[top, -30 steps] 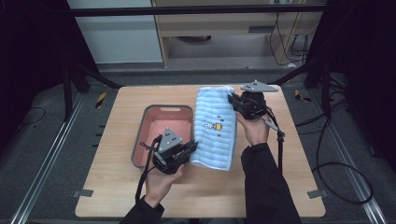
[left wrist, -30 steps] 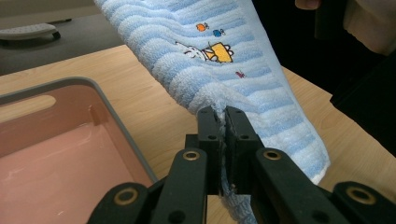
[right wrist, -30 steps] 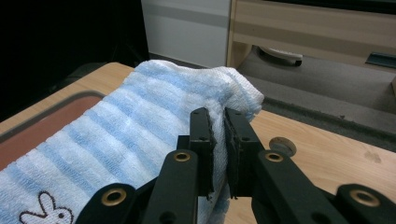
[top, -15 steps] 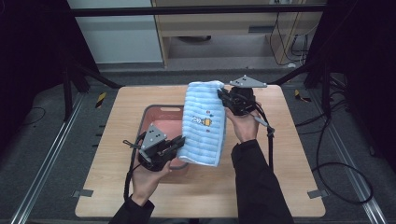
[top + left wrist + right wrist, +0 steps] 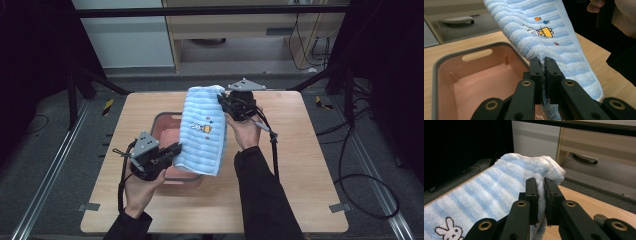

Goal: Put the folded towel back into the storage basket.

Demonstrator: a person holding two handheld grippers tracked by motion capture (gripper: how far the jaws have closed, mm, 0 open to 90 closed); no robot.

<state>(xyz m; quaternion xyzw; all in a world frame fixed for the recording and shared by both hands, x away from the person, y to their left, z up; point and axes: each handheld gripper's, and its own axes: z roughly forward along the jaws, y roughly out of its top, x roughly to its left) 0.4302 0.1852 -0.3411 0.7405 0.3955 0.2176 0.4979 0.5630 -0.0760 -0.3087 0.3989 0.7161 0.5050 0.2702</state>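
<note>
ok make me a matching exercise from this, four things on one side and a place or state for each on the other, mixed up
Things:
1. towel
2. pink tub
3. left gripper
4. right gripper

Places or states:
A. shut on the towel's far, upper end
B. lifted off the table, hanging stretched between both grippers
C. shut on the towel's near, lower edge, over the tub
D. resting on the wooden table, nothing lying inside it

Pairs: 1-B, 2-D, 3-C, 4-A
</note>
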